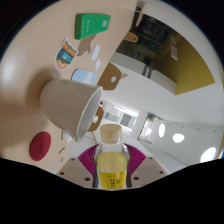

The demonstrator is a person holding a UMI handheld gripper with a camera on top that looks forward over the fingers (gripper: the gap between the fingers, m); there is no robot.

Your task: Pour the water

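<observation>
The whole view is tipped over, so the pale worktop (35,45) fills the upper left and the room beyond runs off to the right. Lowest on the left, a dark red round disc (41,146) lies flat on the worktop. Just right of it, a white paper cup (70,105) stands on the worktop, its open mouth turned toward the bottle. Farther along the worktop sit a small jar with a printed label (64,54), a flat white card (85,75) and a green box (90,24) near the far edge.

In the middle, the claw (111,167) pinches a yellow bottle (110,160); both purple pads (88,160) press on its sides. The bottle's pale neck (108,131) points forward, just beside the cup's rim. Whether liquid is flowing cannot be told.

To the right lie a window with a dark frame (150,40) and bright ceiling lights (178,137).
</observation>
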